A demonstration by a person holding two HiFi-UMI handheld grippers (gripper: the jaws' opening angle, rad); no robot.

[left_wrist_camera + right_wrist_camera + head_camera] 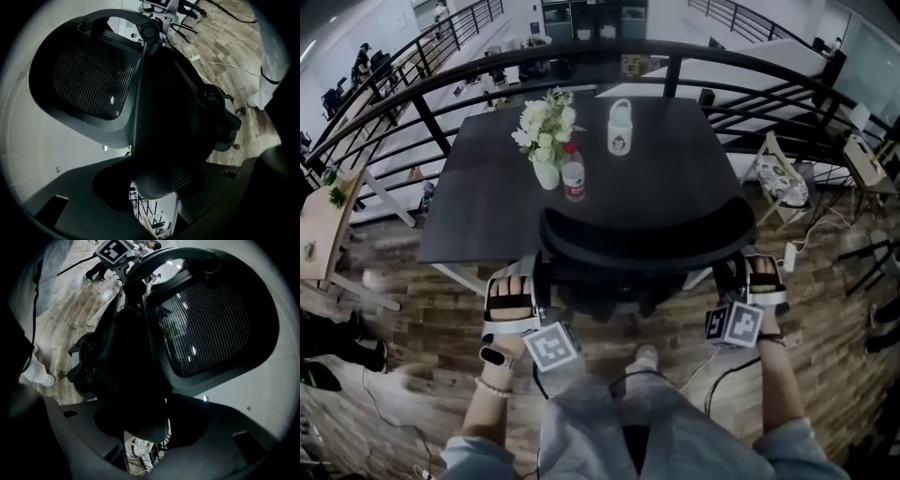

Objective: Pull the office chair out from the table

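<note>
Starting at the left gripper, its jaws are seen pressed on a dark part of the office chair, at the chair's 9 o'clock side. The right gripper is clamped on the 3 o'clock side. The chair is found close against the black table, at its 6 o'clock edge.

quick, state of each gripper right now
left gripper: closed on the office chair, at its back edge
right gripper: closed on the office chair's other edge

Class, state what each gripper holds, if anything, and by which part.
Both hold the office chair: left gripper on its backrest's left edge, right gripper on the right edge.
</note>
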